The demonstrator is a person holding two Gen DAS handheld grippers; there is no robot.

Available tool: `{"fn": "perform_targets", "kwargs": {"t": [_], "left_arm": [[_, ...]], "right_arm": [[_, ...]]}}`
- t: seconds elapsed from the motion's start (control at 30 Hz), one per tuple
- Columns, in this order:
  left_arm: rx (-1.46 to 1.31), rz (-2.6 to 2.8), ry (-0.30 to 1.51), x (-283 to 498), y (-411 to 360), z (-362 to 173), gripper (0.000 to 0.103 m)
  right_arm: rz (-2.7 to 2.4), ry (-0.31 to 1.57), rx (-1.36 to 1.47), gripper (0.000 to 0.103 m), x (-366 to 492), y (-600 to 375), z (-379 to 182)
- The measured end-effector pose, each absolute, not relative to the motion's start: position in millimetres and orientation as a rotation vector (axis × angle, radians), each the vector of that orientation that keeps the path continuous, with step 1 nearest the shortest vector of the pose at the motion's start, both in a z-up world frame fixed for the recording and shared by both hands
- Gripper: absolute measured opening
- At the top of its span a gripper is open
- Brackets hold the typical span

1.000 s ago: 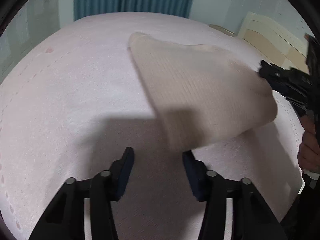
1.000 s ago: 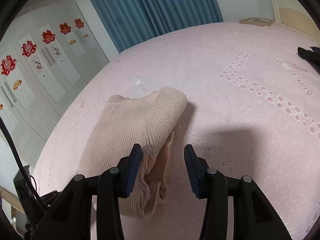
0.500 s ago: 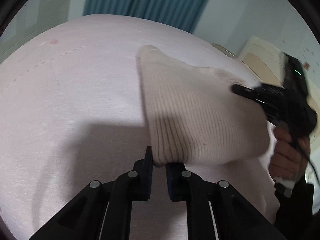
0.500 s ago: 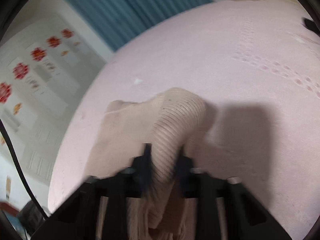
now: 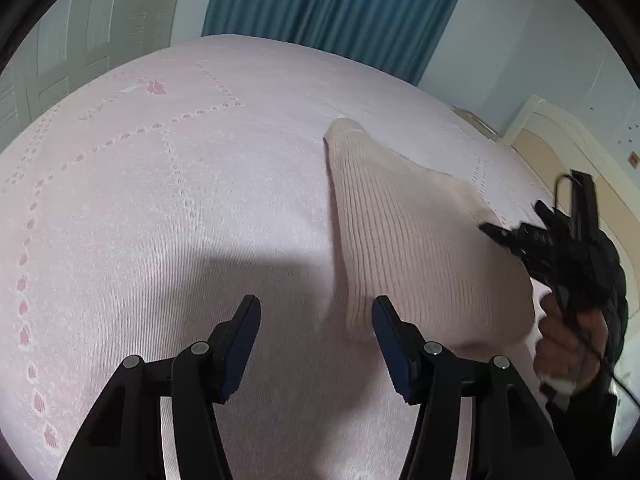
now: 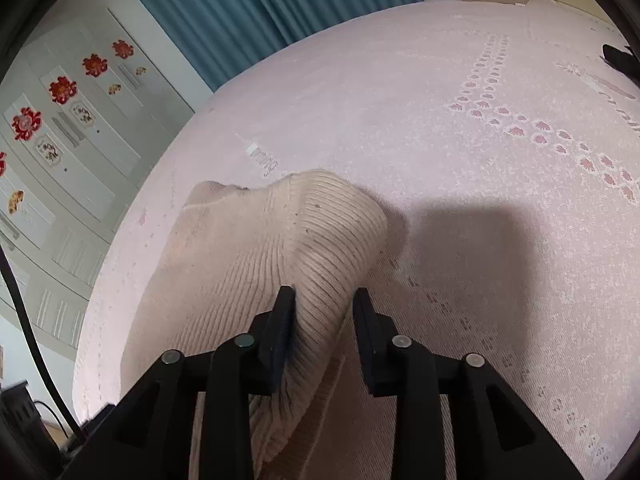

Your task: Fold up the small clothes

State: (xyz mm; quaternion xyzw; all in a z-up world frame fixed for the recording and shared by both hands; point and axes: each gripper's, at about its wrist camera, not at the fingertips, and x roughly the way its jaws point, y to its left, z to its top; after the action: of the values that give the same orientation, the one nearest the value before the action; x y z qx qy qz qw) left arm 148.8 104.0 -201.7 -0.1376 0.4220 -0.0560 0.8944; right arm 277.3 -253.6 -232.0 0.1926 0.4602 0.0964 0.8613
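A beige ribbed knit garment lies folded on the pink bed cover. My left gripper is open and empty, with the garment's near corner just by its right finger. My right gripper has its jaws partly parted with a raised fold of the garment between them; cloth touches the left finger and a gap shows at the right finger. In the left wrist view the right gripper shows at the garment's right edge, held by a hand.
The pink bed cover with paw-print patterns fills both views. A blue curtain hangs behind the bed. A wardrobe with red flower stickers stands to the left. A cream headboard is at the right.
My left gripper was shut on the garment's corner half a second ago and has now opened and let it go. My right gripper's jaws have parted somewhat around the fold.
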Motion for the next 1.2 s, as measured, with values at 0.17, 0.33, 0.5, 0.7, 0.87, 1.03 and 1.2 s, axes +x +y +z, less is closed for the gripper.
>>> {"fn": "perform_targets", "kwargs": {"t": [0.17,0.33,0.5,0.7,0.87,1.03,1.2], "left_arm": [[-0.296,-0.141,0.879,176,98,-200,0.056],[-0.332,-0.155,0.892,183,100,-211,0.056],[-0.355,-0.116,0.887,186,104,-214,0.057],[-0.479,-0.178,0.908,199,109,-219,0.058],[-0.512,-0.212,0.937,206,104,-227,0.057],[-0.534,-0.256,0.988,207,98,-238,0.037],[-0.58,-0.308,0.969,204,95,-238,0.018]], "right_arm": [[0.187,0.935,0.362,0.04,264,-259,-223],[0.207,0.908,0.316,0.04,245,-265,-208],[0.218,0.9,0.22,0.04,212,-265,-196],[0.318,0.971,0.291,0.041,173,-260,-200],[0.356,0.957,0.359,0.045,168,-249,-203],[0.338,0.981,0.328,0.035,179,-231,-211],[0.339,0.973,0.312,0.006,184,-229,-217]]}}
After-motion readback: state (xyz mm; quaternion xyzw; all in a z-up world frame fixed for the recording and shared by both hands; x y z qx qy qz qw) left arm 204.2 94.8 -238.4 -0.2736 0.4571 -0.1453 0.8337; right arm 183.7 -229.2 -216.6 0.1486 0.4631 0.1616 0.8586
